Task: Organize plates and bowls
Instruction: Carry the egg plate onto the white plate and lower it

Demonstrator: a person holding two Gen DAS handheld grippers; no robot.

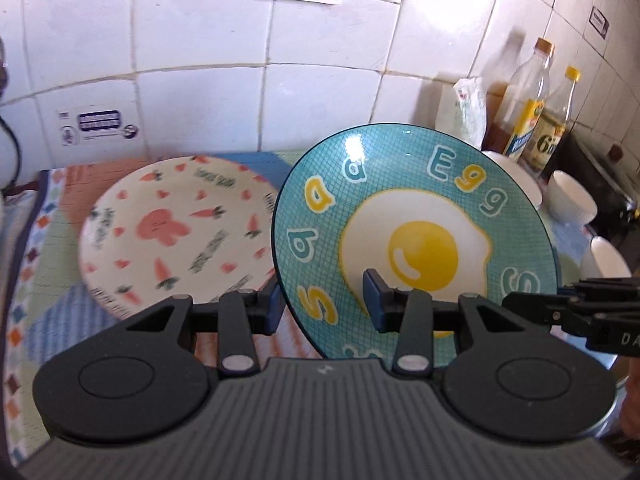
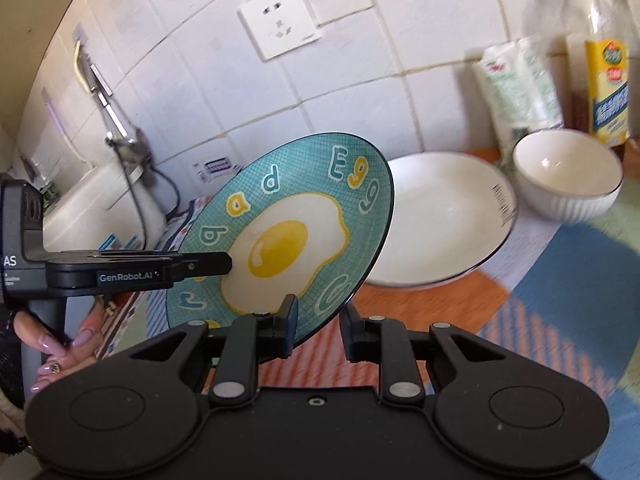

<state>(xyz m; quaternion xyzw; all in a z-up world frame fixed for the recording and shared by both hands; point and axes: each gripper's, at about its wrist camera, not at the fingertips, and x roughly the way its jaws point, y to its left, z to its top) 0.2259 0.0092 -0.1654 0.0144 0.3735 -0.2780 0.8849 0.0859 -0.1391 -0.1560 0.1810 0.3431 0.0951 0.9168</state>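
Each black hand-held gripper [image 2: 318, 326] has silver rivets, ribbed casing and white "GenRobot.AI" lettering; fingernails painted lilac.

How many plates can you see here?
3. The egg plate is held up in both grippers, the carrot plate lies left of it, and the white plate lies right. Others may be hidden.

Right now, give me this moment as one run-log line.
step: carrying plate | left gripper: shut on egg plate | right gripper: shut on egg plate rim | plate: lifted, tilted | below: carrot plate, white plate
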